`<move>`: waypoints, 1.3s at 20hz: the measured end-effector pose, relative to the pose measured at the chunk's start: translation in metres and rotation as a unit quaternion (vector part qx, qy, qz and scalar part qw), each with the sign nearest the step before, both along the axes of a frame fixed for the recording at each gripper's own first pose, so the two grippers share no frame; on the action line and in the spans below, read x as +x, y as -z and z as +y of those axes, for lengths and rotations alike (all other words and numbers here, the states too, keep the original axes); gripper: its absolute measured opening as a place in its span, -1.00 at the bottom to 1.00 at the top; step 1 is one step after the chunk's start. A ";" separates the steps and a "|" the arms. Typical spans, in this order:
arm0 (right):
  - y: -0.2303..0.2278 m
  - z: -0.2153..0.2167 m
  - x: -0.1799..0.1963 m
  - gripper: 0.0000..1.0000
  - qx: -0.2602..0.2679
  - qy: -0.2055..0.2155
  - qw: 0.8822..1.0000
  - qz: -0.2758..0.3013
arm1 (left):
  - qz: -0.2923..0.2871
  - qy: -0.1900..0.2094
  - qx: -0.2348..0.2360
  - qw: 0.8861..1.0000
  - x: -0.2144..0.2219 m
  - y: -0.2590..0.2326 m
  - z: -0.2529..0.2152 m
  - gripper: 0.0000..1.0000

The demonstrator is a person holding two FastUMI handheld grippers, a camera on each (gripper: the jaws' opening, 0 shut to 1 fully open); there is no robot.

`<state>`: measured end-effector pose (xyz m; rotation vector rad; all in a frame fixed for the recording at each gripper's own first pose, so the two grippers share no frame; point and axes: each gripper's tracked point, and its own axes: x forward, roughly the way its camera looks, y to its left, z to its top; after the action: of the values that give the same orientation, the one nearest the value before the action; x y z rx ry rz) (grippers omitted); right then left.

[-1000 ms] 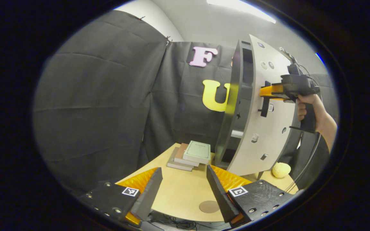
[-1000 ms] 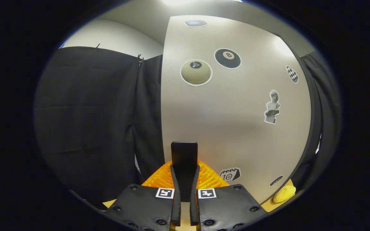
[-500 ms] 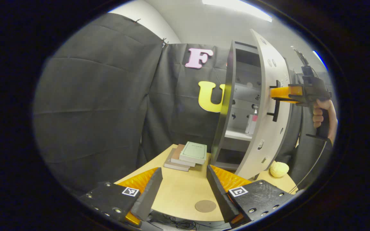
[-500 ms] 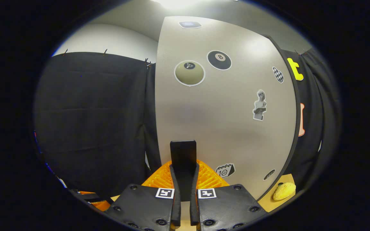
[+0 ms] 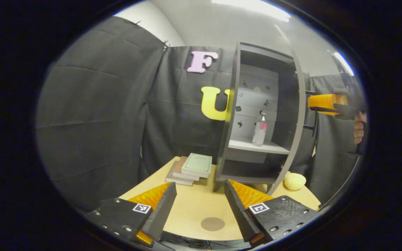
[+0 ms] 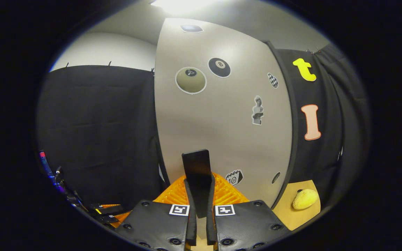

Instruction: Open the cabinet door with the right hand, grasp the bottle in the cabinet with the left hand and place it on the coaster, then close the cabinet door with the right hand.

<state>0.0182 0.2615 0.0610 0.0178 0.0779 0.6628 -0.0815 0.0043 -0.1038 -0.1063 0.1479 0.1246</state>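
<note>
the bottle (image 5: 259, 128) stands upright on the cabinet (image 5: 237, 104) shelf, well beyond the left gripper (image 5: 199, 205), whose fingers gape empty. it looks light, rigid and slick; take it mid-body. the right gripper (image 6: 200, 209) fingers clamp the door handle (image 6: 196, 167). the coaster (image 5: 212, 223) lies between the left fingers.

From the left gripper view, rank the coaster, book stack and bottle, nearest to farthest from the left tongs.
1. Coaster: on the table, between the left tongs.
2. Book stack: farther back, left of the cabinet.
3. Bottle: farthest, upright on the cabinet shelf.
</note>
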 end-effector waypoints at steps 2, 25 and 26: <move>0.000 -0.012 -0.002 -0.75 0.003 0.017 1.000 -0.002 | -0.003 0.021 -0.001 1.000 0.007 -0.004 -0.014 0.71; 0.007 -0.118 0.009 -1.00 0.016 0.273 0.962 0.003 | 0.019 0.220 -0.014 0.975 0.090 -0.002 -0.139 0.67; 0.006 -0.121 0.009 -1.00 0.018 0.281 0.960 0.003 | 0.021 0.223 -0.013 0.975 0.094 -0.002 -0.137 0.72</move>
<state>0.0273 0.1406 0.0545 0.0740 0.0630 0.0954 0.0125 -0.1329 -0.1019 -0.0948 0.2113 -0.3241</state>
